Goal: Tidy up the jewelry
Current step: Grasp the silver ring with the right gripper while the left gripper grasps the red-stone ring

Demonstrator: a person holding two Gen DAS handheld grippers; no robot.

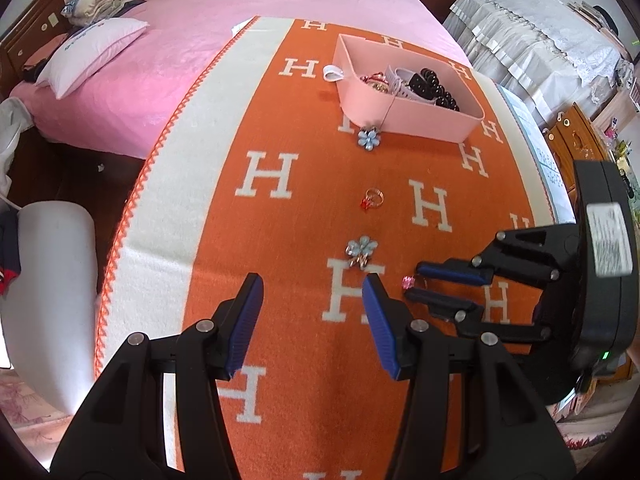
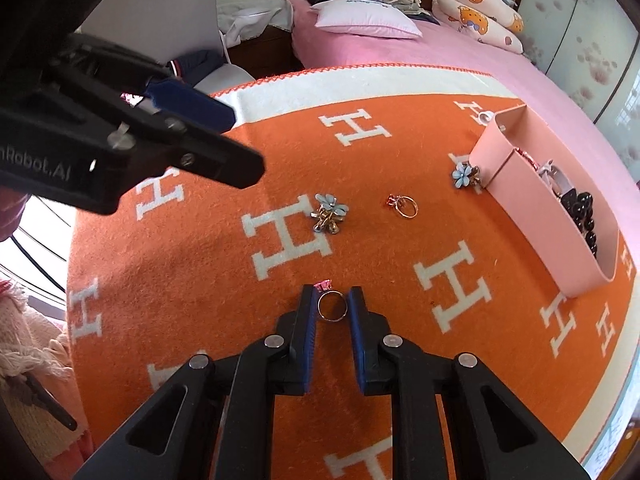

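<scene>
A pink tray (image 1: 404,114) (image 2: 532,216) holding black beads and other jewelry sits on the orange H-pattern blanket (image 1: 304,216). A blue flower piece (image 1: 369,138) (image 2: 464,175) lies against the tray. A red-stone ring (image 1: 373,199) (image 2: 403,204) and a second blue flower piece (image 1: 361,251) (image 2: 330,213) lie on the blanket. My right gripper (image 2: 331,295) (image 1: 412,283) has its fingers on both sides of a pink-stone ring (image 2: 330,304) and close to it; the ring lies on the blanket. My left gripper (image 1: 313,286) is open and empty, just short of the second flower.
The blanket covers a table beside a pink bed (image 1: 168,64) with pillows. A white chair (image 1: 52,280) stands at the left. A lace-covered piece of furniture (image 1: 540,32) and wooden cabinets are on the right.
</scene>
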